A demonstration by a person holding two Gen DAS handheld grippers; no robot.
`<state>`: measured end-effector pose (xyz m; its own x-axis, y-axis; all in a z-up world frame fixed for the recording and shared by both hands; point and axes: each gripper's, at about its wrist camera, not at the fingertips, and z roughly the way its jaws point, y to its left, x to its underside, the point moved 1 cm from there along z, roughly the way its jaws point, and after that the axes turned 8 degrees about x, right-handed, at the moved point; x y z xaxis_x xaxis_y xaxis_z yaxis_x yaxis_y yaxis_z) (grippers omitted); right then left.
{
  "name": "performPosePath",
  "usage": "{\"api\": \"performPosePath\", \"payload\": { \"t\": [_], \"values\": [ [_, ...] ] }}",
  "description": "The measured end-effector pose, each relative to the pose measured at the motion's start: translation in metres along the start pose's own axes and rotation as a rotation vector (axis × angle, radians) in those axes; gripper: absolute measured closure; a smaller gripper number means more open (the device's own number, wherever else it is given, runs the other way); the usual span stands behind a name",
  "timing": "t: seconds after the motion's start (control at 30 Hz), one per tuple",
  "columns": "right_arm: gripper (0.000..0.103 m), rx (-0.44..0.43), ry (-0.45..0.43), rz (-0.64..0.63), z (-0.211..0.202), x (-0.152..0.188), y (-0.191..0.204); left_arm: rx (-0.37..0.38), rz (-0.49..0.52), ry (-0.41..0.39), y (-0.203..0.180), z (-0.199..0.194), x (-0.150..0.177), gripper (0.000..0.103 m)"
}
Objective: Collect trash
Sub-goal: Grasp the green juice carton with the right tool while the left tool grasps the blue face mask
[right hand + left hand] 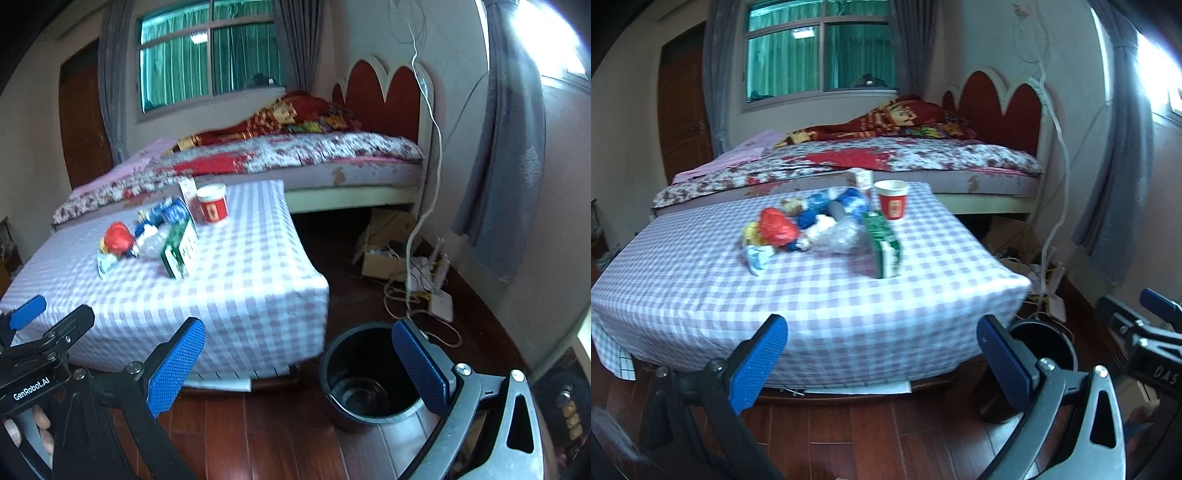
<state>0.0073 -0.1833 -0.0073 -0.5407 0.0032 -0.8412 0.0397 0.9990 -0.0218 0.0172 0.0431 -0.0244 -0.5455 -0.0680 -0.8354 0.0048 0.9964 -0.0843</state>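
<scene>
A pile of trash lies on the low table's checked cloth [701, 288]: a red wrapper [777, 225], crumpled clear plastic [842, 236], a green carton [882, 243], a red paper cup [893, 199] and blue wrappers [849, 197]. The same pile shows in the right wrist view, with the red wrapper [118, 236], the green carton [181, 251] and the red cup [212, 203]. A black bin [365, 376] stands on the floor right of the table. My left gripper [882, 360] is open, short of the table's near edge. My right gripper [299, 363] is open above the floor, beside the bin.
A bed [886, 162] with a red headboard stands behind the table. Cables, a white router [441, 304] and a cardboard box [384, 258] clutter the floor by the right wall. A wooden door [683, 107] is at the far left. A hand [29, 428] holds the left tool.
</scene>
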Motion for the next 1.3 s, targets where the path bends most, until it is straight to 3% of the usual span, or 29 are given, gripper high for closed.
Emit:
{"api": "performPosePath", "payload": {
  "t": [0.3,0.5,0.63,0.73,1.07,1.27,1.3],
  "values": [
    [0.001,-0.084,0.064,-0.088,0.043,-0.02,0.064,-0.12,-0.059,0.013,0.072,0.027,-0.003,0.001],
    [0.001,-0.177,0.044,-0.146,0.075,-0.037,0.121,-0.155,-0.123,0.011,0.119,0.052,-0.009,0.001],
    [0.015,-0.221,0.07,-0.198,0.108,-0.042,0.157,-0.153,-0.175,0.015,0.149,0.075,-0.012,0.002],
    [0.016,-0.216,0.089,-0.239,0.138,-0.044,0.182,-0.164,-0.209,0.039,0.171,0.1,-0.017,0.007],
    [0.033,-0.168,0.182,-0.265,0.203,-0.053,0.206,-0.173,-0.222,0.078,0.207,0.169,-0.037,0.022],
    [0.062,-0.174,0.222,-0.255,0.217,-0.052,0.209,-0.153,-0.263,0.102,0.219,0.189,-0.045,0.03],
    [0.062,-0.174,0.224,-0.254,0.219,-0.052,0.21,-0.152,-0.267,0.11,0.221,0.193,-0.046,0.034]
  ]
}}
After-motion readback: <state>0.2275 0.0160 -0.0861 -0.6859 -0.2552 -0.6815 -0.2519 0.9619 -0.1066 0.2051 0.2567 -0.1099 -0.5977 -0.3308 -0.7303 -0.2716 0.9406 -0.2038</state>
